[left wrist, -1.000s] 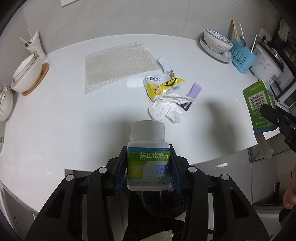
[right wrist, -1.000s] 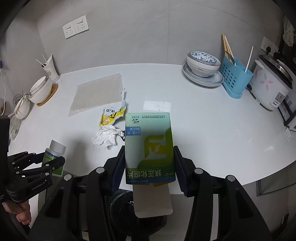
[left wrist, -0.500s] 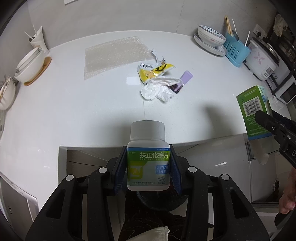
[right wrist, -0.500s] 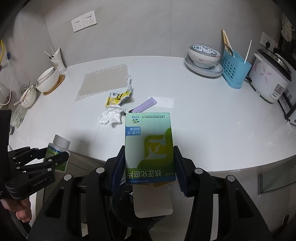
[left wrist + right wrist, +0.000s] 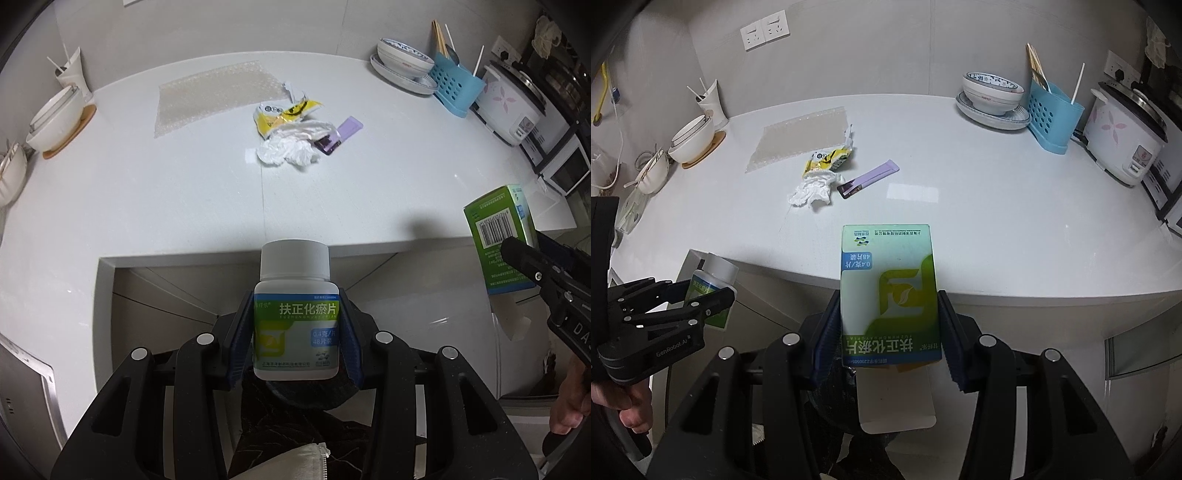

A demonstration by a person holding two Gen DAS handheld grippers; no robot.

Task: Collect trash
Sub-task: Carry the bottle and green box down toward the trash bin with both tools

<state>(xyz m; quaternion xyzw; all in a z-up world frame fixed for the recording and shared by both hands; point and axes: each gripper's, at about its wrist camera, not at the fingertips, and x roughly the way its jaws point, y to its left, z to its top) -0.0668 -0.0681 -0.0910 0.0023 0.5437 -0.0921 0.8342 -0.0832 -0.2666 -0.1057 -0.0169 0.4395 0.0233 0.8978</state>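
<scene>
Both claws have drawn back off the desk (image 5: pixel 155 206) since a second ago, and its front edge now crosses both views, with cabinet fronts below. Left claw (image 5: pixel 295 339) is clamped on a white pill bottle (image 5: pixel 295 314), blue pads against its labelled sides, cap up. Right claw (image 5: pixel 886 332) pinches a green medicine box (image 5: pixel 888 295) by its long edges, a bottom flap hanging open. On the desk, toward 12 o'clock in the left view, lie a crumpled tissue (image 5: pixel 291 144), a yellow wrapper (image 5: pixel 284 112) touching it, a purple tube (image 5: pixel 341 133) and bubble wrap (image 5: pixel 218 94). A dark mass beneath both claws may be a bin bag.
</scene>
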